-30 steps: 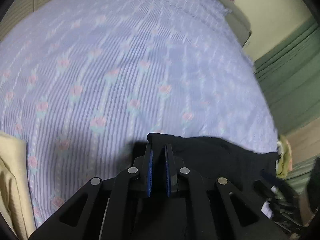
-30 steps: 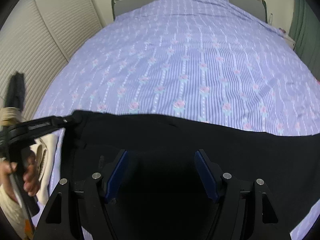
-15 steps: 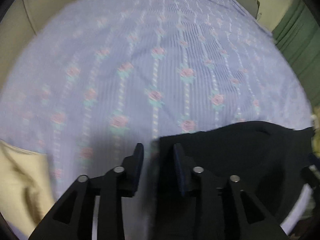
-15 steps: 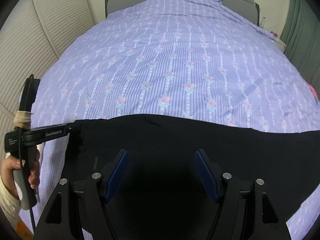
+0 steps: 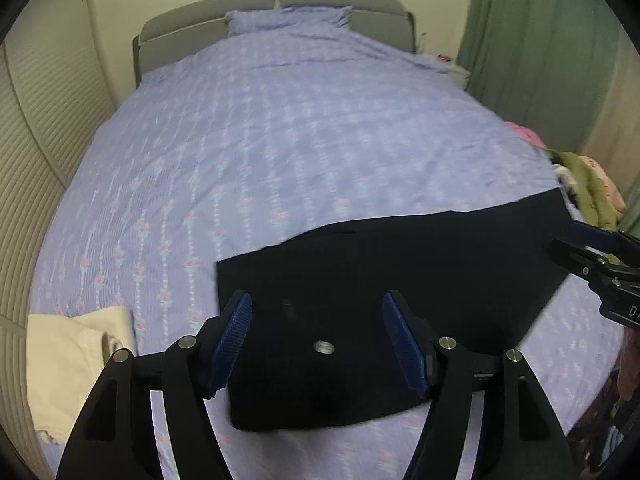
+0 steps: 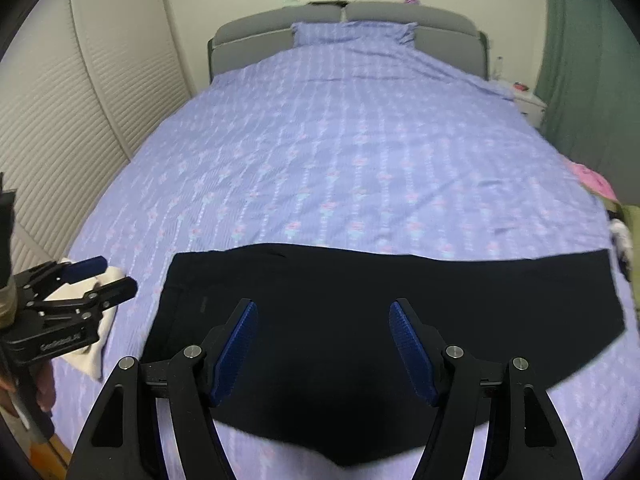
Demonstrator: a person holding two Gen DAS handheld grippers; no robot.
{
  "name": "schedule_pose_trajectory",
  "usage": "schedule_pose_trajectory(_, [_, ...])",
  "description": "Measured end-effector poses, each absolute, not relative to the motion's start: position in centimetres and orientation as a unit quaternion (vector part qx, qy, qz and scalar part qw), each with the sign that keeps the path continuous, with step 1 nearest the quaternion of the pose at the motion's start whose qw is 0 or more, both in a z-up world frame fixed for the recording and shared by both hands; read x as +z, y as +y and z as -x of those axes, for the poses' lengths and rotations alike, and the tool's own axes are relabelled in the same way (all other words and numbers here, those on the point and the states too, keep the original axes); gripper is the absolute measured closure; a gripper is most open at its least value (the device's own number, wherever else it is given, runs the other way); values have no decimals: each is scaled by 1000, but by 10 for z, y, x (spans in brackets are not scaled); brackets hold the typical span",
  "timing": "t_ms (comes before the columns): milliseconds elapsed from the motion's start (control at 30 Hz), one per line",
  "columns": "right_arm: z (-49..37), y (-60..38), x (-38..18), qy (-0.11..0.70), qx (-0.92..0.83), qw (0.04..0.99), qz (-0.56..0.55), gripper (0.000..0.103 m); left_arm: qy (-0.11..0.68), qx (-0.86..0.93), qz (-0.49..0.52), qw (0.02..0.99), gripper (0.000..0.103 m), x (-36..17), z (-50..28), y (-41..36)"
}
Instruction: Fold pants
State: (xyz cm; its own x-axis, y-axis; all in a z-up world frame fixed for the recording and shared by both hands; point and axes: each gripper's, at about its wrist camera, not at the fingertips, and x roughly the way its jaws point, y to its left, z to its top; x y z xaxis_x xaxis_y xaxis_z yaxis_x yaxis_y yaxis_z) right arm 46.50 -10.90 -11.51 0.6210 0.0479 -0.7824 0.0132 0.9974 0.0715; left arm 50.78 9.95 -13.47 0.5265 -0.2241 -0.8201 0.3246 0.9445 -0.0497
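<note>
striped floral bedspread (image 6: 360, 160) under flat black pants (image 6: 360, 300); both jaws wide, empty, left just opened.

A bed (image 6: 360, 152) covered with a lilac sheet printed with rows of pink flowers is seen across the middle of both frames. A grey headboard (image 6: 440, 28) and a matching pillow (image 6: 352, 32) are placed at the top centre. Cream slatted doors (image 6: 60, 120) are seen at the left, green curtains (image 5: 520, 40) at the right. A cream cloth (image 5: 68, 360) is laid at the lower left of the left view.
</note>
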Motion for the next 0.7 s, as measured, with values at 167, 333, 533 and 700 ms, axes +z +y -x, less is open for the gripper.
schedule_pose_trajectory(167, [-412,-152,-90,428,-23,902,-44,34,454,-188,-67,868,32,-107,-471,49])
schedule_pose_trajectory(333, [-361,-207,-72,405,-52,911,-47,34,444,-214,-86,866,31,-90,-435,-13])
schedule_pose_trajectory(533, [-325,-290,-65,386,-69,918,-59,34,439,-226,-85,866,29,-85,-401,-97])
schedule_pose_trajectory(700, [-311,-375,-71,387,-74,916,-72,34,433,-201,-81,875,29,-86,-379,-175])
